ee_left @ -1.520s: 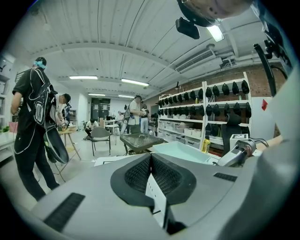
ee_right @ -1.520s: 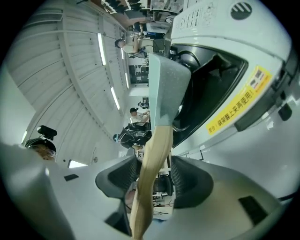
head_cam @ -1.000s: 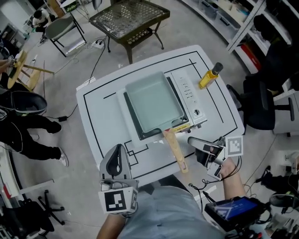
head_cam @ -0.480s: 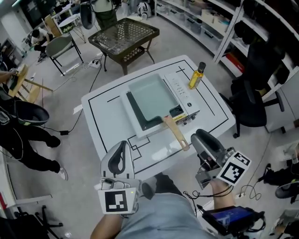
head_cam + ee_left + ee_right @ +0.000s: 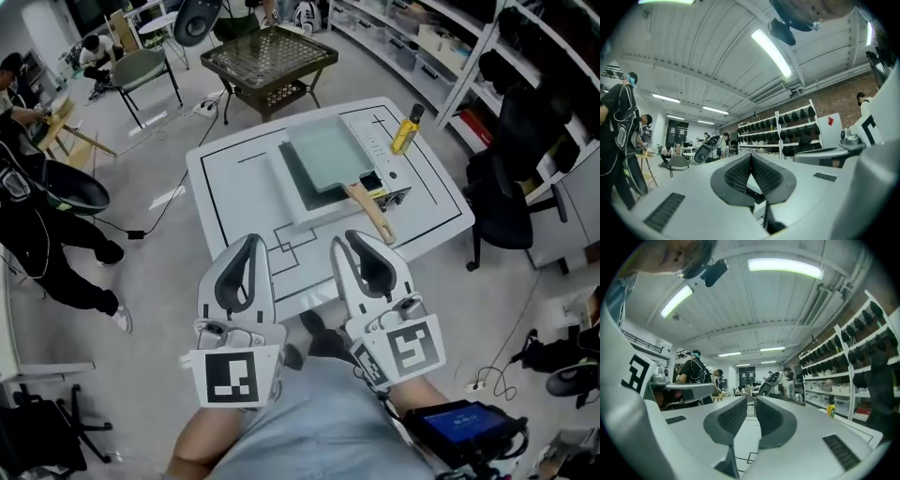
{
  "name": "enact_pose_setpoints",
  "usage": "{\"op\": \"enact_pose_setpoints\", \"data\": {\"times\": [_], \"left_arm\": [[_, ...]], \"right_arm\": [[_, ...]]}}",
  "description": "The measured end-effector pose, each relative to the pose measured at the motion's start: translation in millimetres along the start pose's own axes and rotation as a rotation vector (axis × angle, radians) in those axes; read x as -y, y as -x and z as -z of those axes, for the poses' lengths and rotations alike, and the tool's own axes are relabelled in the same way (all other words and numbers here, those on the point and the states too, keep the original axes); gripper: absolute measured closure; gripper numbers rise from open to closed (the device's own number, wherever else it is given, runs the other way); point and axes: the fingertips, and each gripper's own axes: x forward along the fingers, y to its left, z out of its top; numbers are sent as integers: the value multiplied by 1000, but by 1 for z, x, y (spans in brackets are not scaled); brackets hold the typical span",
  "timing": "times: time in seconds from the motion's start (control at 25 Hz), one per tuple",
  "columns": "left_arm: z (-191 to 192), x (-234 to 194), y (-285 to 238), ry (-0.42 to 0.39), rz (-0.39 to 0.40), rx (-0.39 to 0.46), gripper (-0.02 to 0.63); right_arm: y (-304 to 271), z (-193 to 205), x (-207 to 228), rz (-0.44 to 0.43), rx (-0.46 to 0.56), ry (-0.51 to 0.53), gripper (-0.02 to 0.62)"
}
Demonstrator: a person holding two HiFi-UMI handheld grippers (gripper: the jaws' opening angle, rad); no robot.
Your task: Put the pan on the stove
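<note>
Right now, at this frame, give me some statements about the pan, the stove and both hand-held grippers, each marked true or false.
The pan sits on the stove. True.
The right hand-held gripper grips the pan's handle. False: it is held clear of the table; its jaws have just been closing, with a narrow gap left and nothing between them.
A yellow bottle stands beside the stove. True.
The left hand-held gripper has its jaws wide apart. False: they are together and empty.

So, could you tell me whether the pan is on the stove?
On. The pan lies flat on the stove, its wooden handle sticking out past the stove's front edge.
</note>
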Motion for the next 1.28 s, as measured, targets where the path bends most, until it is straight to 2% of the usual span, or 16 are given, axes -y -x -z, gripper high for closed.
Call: {"op": "enact_pose_setpoints", "data": {"times": [0.08,0.16,0.68,1.28], "left_arm": [[-4,-3,10,-7,-10,23,588],[-2,-6,20,4,-21,10,588],[-12,-19,42,16,-52,34,588],[-6,-29,45,24,-57,25,588]], "right_arm": [[2,-5,-11,27,17,60,523],[4,-5,-22,34,23,92,531],[8,-11,-47,27,15,167,546],[3,-8,-54,34,22,164,546]]}}
